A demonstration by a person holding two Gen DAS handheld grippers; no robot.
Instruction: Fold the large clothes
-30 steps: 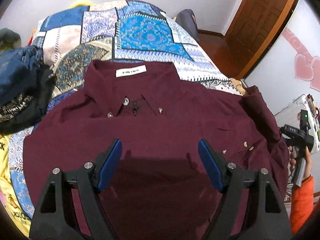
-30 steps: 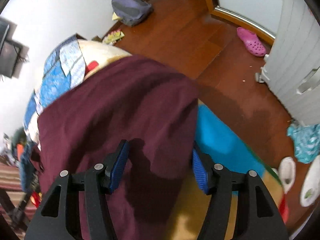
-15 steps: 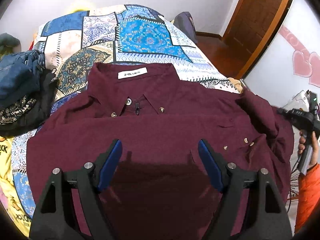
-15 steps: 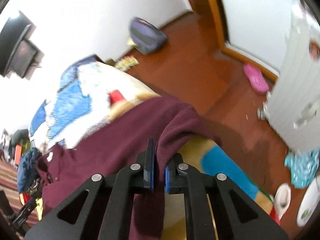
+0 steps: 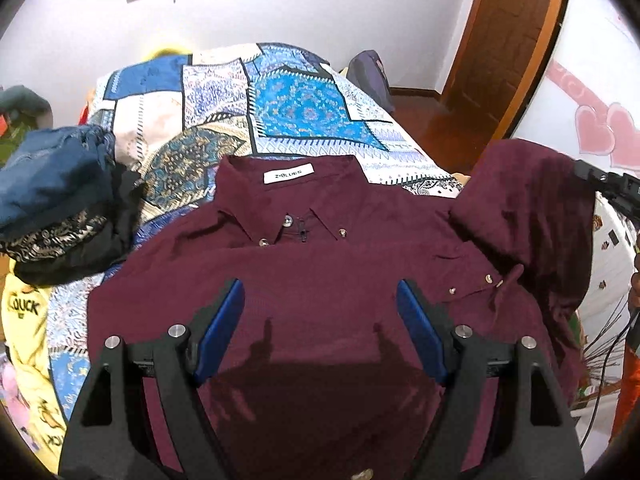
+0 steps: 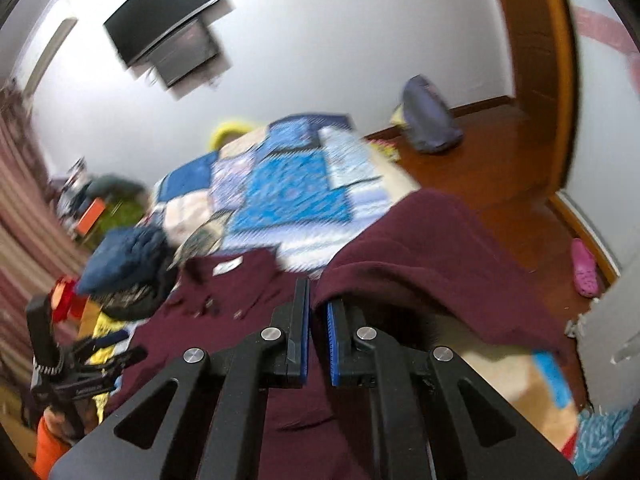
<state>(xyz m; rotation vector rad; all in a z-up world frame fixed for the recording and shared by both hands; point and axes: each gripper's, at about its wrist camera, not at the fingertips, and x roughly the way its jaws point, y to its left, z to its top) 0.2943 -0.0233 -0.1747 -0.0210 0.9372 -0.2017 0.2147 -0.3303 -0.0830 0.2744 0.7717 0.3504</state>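
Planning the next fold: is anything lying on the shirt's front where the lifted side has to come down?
Nothing visible does. The maroon shirt has a bare front; the left tongs hover open above it. The right tongs pinch the raised side.

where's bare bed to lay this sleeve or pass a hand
Free: the patchwork quilt beyond the shirt collar, up to the wall. Crowded: the clothes pile beside the collar. The right tongs pinch the lifted sleeve; the left tongs hang open.

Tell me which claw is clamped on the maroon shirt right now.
The right claw: its blue pads pinch a raised fold of the maroon shirt. The left claw hangs open above the shirt's front, gripping nothing.
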